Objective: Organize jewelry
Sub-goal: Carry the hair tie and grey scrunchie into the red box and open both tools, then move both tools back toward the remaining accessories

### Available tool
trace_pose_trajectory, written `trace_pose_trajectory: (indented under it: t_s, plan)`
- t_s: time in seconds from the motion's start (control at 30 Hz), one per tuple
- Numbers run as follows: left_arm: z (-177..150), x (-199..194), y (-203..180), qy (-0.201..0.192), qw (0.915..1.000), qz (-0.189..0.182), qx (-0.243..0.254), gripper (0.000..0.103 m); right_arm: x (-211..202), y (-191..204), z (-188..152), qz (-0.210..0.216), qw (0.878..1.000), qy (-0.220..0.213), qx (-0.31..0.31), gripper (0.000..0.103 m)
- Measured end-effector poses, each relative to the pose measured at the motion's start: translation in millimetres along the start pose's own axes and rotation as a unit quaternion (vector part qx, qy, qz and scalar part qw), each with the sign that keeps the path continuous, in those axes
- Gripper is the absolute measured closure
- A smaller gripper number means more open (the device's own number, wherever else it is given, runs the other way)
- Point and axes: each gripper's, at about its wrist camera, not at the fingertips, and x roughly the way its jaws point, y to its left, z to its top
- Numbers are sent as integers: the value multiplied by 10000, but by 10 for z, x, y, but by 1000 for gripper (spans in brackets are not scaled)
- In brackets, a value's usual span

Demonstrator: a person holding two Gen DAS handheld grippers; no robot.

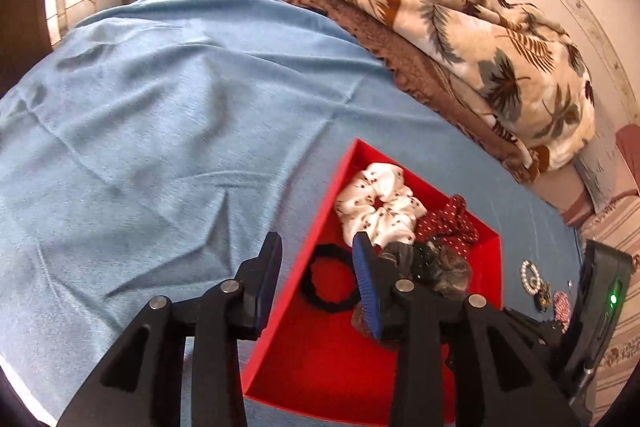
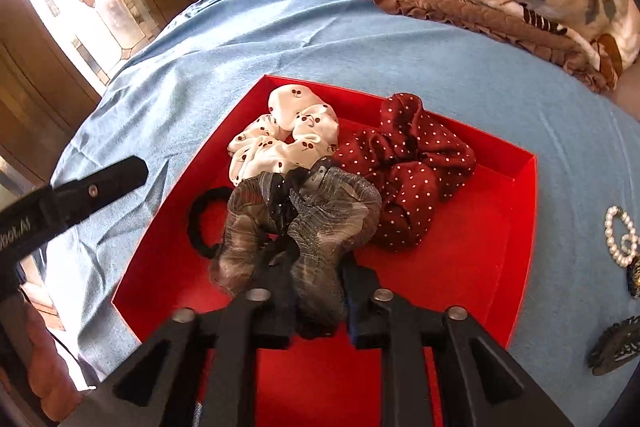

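The grey scrunchie point(image 2: 304, 223) lies in the red tray point(image 2: 516, 227), between the right gripper point(image 2: 316, 291) fingers, whose grip I cannot tell (probably releasing). The left gripper point(image 1: 316, 267) hangs apart, empty.

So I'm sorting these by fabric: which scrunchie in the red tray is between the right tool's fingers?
The sheer grey scrunchie; the white cherry-print and dark red dotted ones lie farther back.
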Motion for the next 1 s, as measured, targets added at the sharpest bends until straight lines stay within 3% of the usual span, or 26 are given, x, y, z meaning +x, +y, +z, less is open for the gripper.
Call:
trace_pose_trajectory:
  t_s: [0.13, 0.2, 0.43, 0.67, 0.83, 1.0]
  plan:
    - [4, 7, 18, -79, 9998, 207, 17, 68, -99, 25, -3, -84, 9998, -128, -114, 54]
    - [-6, 10, 4, -102, 9995, 287, 65, 68, -185, 15, 1, -113, 9996, -213, -116, 52]
    - [-65, 29, -37, -117, 9984, 488, 251, 67, -472, -101, -57, -105, 9992, -386, 39, 49]
    - [-164, 2, -94, -158, 9970, 636, 423, 65, -827, -351, -322, -118, 9983, -512, 237, 49]
    - [-249, -23, -143, -161, 9958, 737, 524, 65, -1137, -678, -590, -308, 9968, -623, 403, 49]
    - [-380, -33, -258, -212, 9938, 831, 702, 64, -1496, -1282, -955, -600, 9914, -768, 879, 48]
